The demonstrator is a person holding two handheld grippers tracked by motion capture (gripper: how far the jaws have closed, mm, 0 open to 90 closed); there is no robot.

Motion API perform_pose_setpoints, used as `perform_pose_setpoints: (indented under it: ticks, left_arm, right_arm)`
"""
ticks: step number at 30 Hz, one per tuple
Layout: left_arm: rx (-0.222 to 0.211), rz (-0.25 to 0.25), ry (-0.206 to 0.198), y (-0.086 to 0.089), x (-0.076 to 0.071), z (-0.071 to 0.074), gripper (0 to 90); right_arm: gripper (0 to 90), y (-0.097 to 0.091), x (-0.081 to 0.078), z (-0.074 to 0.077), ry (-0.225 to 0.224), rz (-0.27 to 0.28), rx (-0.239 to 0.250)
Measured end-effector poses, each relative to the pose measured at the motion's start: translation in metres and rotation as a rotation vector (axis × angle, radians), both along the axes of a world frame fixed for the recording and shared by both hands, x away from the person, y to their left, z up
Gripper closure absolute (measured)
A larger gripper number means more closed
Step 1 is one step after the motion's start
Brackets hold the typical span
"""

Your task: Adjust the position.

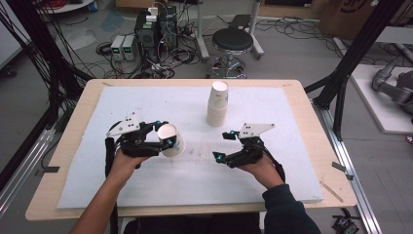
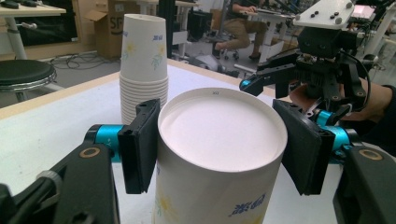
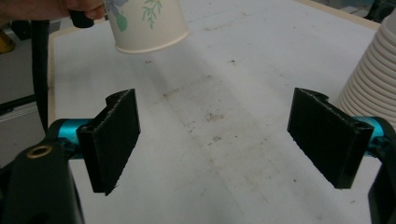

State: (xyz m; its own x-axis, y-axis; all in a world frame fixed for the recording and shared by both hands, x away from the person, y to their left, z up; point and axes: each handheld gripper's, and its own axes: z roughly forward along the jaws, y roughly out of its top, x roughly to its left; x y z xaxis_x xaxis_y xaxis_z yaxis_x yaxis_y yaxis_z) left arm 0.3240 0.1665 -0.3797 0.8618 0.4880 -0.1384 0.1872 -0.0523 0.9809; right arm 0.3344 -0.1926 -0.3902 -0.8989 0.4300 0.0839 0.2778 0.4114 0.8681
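My left gripper [image 1: 164, 134] is shut on a white paper cup [image 1: 173, 142] with a flower print. Both pads press its sides just below the recessed base [image 2: 219, 126], which faces the left gripper's camera. The cup [image 3: 145, 22] hangs mouth-down above the white mat. A stack of matching cups [image 1: 217, 103] stands upside down at the mat's far middle, also seen as the stack [image 2: 144, 65] and the stack [image 3: 376, 77]. My right gripper [image 1: 220, 145] is open over bare mat, nothing between its fingers [image 3: 114, 140], to the right of the held cup.
A white foam mat [image 1: 146, 187] covers most of the wooden table [image 1: 73, 146]. Beyond the far edge are a black stool [image 1: 233, 41], cables and electronics boxes [image 1: 151, 29] on the floor. Black frame posts [image 1: 350, 58] stand at the right.
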Motion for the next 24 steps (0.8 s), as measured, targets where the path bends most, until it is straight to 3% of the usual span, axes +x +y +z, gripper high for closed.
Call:
perform_pose_setpoints:
  ticks: [5, 11, 24]
  left_arm:
    - [0.002, -0.022, 0.008, -0.004, 0.000, 0.001, 35.5]
    - [0.003, -0.076, 0.003, -0.016, -0.006, 0.001, 35.5]
    - [0.023, -0.167, 0.008, -0.038, -0.012, 0.000, 35.6]
  right_arm:
    - [17.1, 0.003, -0.005, 0.000, 0.001, 0.029, 0.007]
    - [17.2, 0.011, -0.017, -0.003, -0.015, 0.102, 0.026]
    - [17.2, 0.011, -0.025, -0.007, -0.011, 0.138, 0.064]
